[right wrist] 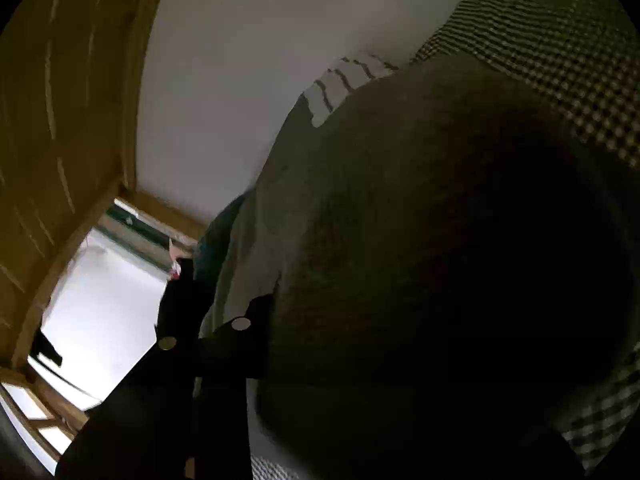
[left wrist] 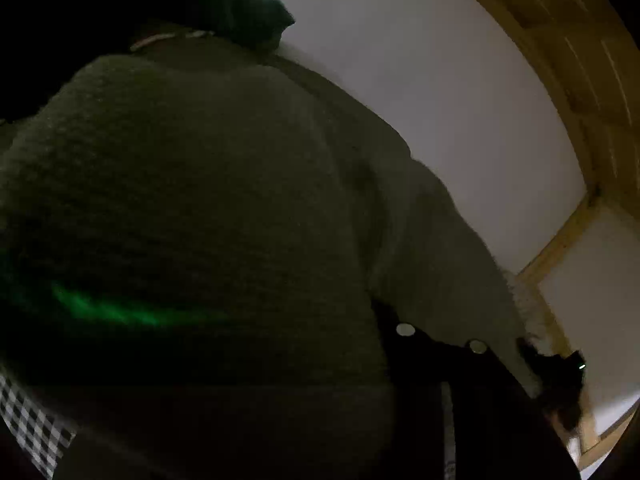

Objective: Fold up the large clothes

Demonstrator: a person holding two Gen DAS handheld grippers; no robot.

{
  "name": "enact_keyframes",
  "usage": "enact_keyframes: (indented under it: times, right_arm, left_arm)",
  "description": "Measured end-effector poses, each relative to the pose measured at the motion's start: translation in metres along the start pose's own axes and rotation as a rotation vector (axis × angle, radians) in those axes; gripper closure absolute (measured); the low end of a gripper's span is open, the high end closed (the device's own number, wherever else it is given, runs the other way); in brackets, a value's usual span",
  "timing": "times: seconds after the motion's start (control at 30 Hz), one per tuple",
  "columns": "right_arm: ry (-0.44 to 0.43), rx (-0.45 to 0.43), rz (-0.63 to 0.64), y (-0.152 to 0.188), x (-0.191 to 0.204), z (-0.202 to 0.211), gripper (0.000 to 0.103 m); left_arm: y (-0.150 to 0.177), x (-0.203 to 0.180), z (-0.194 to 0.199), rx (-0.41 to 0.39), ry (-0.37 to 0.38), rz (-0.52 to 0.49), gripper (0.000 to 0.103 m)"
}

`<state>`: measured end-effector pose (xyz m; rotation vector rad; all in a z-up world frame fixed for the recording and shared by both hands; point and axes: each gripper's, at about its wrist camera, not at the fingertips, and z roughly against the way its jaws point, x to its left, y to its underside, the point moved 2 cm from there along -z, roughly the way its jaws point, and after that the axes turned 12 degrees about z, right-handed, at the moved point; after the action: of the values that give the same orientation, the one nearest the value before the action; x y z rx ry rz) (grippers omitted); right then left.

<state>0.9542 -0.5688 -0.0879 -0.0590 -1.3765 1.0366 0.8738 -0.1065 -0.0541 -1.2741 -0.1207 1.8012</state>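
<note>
A thick, fuzzy grey-green garment hangs right in front of the left wrist camera and fills most of that dark view. My left gripper shows only as black fingers at the lower right. The garment's edge runs over them and hides the tips. In the right wrist view the same garment covers the right side, with a striped label at its top. My right gripper stands at the lower left with grey cloth between its dark fingers. Whether the pads press on the cloth is too dark to see.
Black-and-white checked cloth lies at the lower left; more checked cloth shows at the upper right. A white wall and a wooden door frame stand behind. A dark green bundle sits above the garment.
</note>
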Motion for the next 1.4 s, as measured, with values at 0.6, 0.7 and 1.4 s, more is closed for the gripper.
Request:
enact_keyframes:
  times: [0.6, 0.7, 1.4]
  right_arm:
    - [0.492, 0.028, 0.621, -0.027, 0.078, 0.093, 0.003]
    - [0.568, 0.237, 0.868, -0.005, 0.130, -0.005, 0.003]
    - [0.670, 0.201, 0.732, 0.014, 0.106, -0.020, 0.004]
  left_arm:
    - [-0.083, -0.085, 0.052, -0.150, -0.120, -0.334, 0.010]
    - [-0.053, -0.146, -0.033, -0.022, -0.251, -0.552, 0.010]
    - [-0.024, -0.140, -0.021, -0.212, -0.338, -0.531, 0.008]
